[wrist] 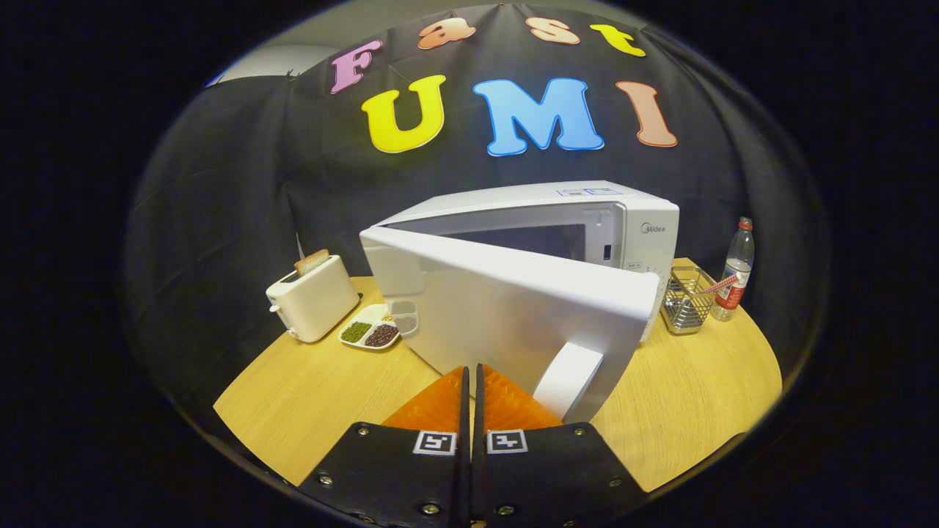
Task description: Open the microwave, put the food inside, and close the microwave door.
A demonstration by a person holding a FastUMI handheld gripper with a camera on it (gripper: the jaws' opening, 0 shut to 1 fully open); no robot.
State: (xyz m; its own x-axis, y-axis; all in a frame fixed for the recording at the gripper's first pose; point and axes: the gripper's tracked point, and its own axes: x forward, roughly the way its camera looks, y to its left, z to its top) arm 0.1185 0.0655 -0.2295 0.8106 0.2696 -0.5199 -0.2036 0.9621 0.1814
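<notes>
Microwave (587, 220) door (513, 315) ajar, hiding cavity; tool (469, 374) closed, empty, beside handle (568, 381)

A pale toaster (314, 306) stands on the round wooden table (682, 411) with a slice of bread (312, 261) poking up from its slot. Just beside it lies a divided white dish (371, 331) holding green and dark brown beans. Well apart, on the table's far side, a wire metal basket (686, 301) sits next to an upright clear bottle (736, 270) with a red label
</notes>
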